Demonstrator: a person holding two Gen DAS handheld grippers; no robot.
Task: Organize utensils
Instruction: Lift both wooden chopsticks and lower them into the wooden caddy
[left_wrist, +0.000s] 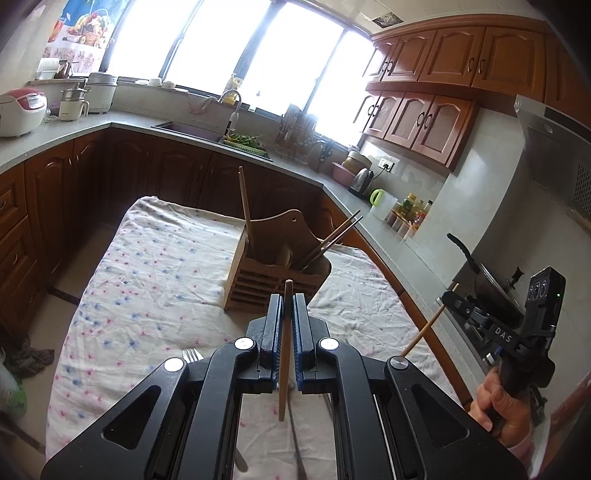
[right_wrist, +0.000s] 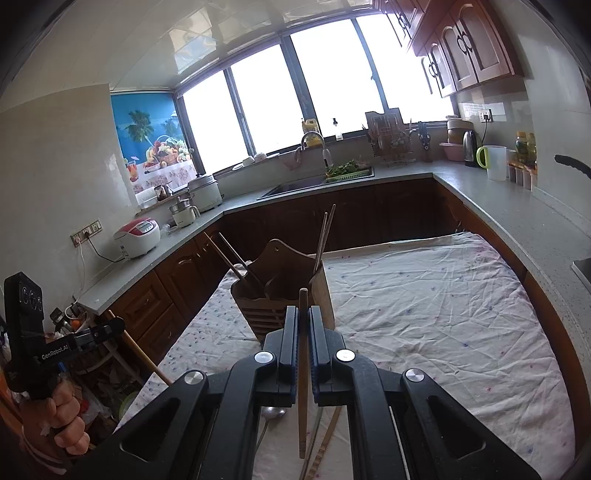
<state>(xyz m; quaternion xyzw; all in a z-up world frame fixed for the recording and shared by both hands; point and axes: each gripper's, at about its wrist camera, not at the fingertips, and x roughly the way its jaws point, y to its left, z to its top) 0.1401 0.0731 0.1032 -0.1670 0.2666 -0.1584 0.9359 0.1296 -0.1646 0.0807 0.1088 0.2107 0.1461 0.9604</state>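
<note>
Step in hand: each claw carries one wooden chopstick toward the wooden utensil holder (left_wrist: 275, 258); the drop into a compartment is not yet made.
Left claw (left_wrist: 287, 306): pressed together, pinching a pale chopstick (left_wrist: 285, 354) near its upper part, stick roughly upright, hanging down below the jaws.
Right claw (right_wrist: 303, 319): likewise clamped on a darker chopstick (right_wrist: 303, 369), upright between the jaws.
Holder: stands on the flowered cloth of the bench (left_wrist: 159, 266), just ahead of both claws; it already holds a tall stick (left_wrist: 244, 203) and a leaning pair of chopsticks (left_wrist: 334, 236).
Doing it well: probably one claw at a time, lower tip over the chopstick compartment, stick kept vertical, let go only once the tip is inside.
In the way: the leaning pair and the holder's raised back panel (left_wrist: 280, 225) crowd the openings; the two claws may meet over the holder.
Still on the cloth: a fork (left_wrist: 192, 355), a spoon (right_wrist: 273, 411) and other pieces beneath the claws.
</note>
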